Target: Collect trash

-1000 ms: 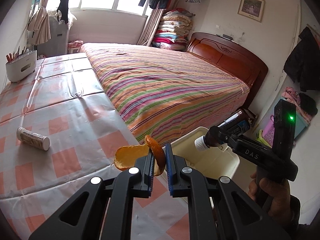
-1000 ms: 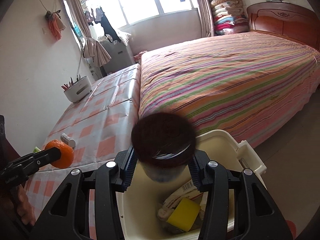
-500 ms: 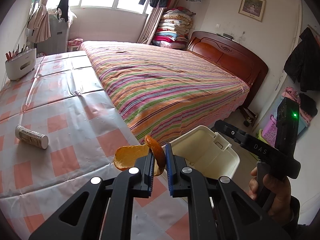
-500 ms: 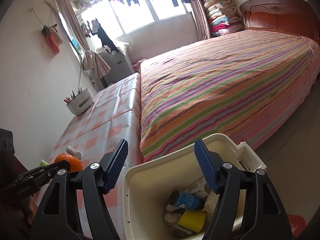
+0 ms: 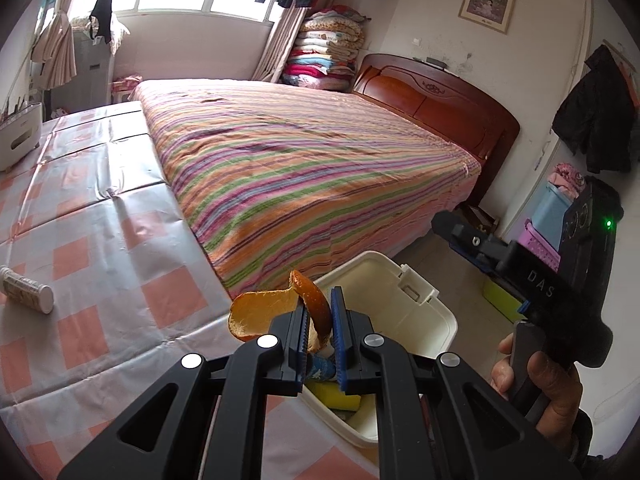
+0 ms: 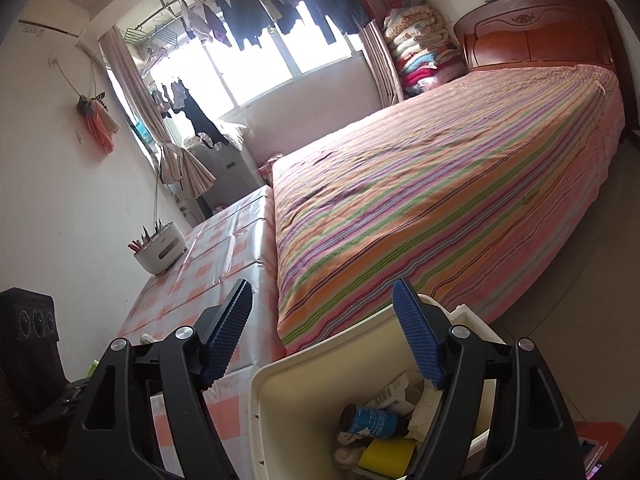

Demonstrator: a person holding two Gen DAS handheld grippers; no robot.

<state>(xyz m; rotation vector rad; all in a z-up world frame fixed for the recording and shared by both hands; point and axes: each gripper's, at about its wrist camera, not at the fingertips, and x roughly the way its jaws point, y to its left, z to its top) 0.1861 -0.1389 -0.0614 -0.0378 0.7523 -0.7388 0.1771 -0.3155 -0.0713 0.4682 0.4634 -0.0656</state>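
My left gripper (image 5: 319, 304) is shut on a curled orange peel (image 5: 260, 312) and holds it over the table's edge, right beside the cream trash bin (image 5: 444, 320). The bin (image 6: 320, 360) stands on the floor between table and bed. In it lie a dark bottle with a blue label (image 6: 372, 420), a yellow item (image 6: 386, 454) and crumpled paper. My right gripper (image 6: 322, 296) hangs above the bin with its jaws opening and nothing between them. It also shows in the left wrist view as the right gripper (image 5: 460, 232), held by a hand (image 5: 540, 384).
A small white bottle (image 5: 26, 288) lies on the checked tablecloth (image 5: 120, 240) at the left. A white utensil holder (image 6: 160, 252) stands at the table's far end. The striped bed (image 5: 300, 160) runs along the table's right side, with a wooden headboard (image 5: 440, 104) behind.
The right gripper let go of the dark bottle, which now lies in the bin, then opened wide and lifted. The left gripper carried the peel closer to the bin.
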